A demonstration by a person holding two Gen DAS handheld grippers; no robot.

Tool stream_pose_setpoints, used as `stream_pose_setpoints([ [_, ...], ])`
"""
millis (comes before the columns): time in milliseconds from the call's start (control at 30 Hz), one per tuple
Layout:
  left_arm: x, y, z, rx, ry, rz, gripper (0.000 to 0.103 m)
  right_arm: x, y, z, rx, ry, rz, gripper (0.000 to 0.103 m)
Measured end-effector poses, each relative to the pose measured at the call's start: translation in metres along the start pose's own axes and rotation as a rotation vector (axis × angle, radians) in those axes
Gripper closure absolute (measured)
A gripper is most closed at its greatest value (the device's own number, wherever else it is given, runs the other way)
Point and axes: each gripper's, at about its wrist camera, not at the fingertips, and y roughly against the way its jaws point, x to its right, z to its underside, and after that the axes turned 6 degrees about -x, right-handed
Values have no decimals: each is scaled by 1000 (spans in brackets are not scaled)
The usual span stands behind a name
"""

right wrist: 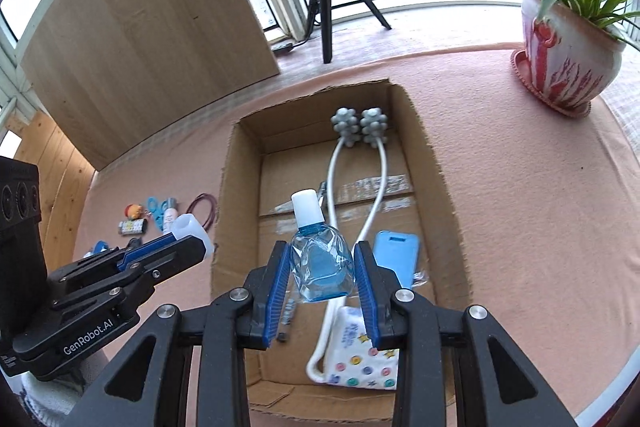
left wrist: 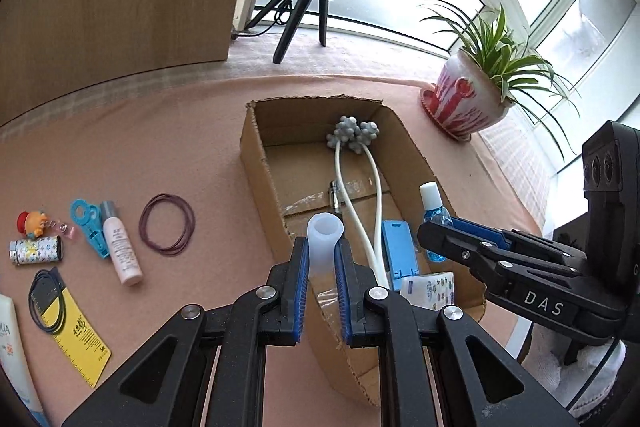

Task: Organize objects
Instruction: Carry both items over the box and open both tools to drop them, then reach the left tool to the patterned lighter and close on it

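Daylight from the windows falls across a pink-clothed bench, with a potted plant at the far right corner and a ring-light tripod behind; an open box sits mid-bench, and I am working both tongs over it. My left tongs are clenched on a white tube, held upright above the box's near left wall, I judge so that it can be lowered straight in; my right tongs are clamped on a small blue bottle, cap up, squeezed across its belly and hanging over the middle of the box. Already inside lie a two-headed massager with its knobs at the far wall, a blue case and a tissue pack near the front right; I would set the bottle in the bare cardboard to the left of them. Left on the cloth, well apart from the box, are rubber bands, a pale bottle, blue scissors, a toy figure, a patterned cylinder, a yellow ruler and part of a sunscreen tube; so the sorting looks roughly half done.
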Motion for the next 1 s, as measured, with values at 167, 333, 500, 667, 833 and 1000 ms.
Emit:
stream_pose_setpoints([
  [167,13,-20,-12,-19,-3,-17,89,10,-5,-2,1,-16,11,73],
  [333,16,-30,-16,-19,-13,-44,88,15,-10,-3,-6,-16,17,73],
  [500,19,-31,-16,-7,-34,-68,70,17,-12,-6,-3,-8,1,70],
  [667,13,-18,-15,16,-26,-87,53,17,-9,-4,9,-25,-6,64],
  [833,-2,-5,-15,14,7,-88,53,9,-5,-1,6,-24,-25,64],
  [1000,-32,9,-11,13,51,-112,53,-9,0,6,2,1,-47,64],
])
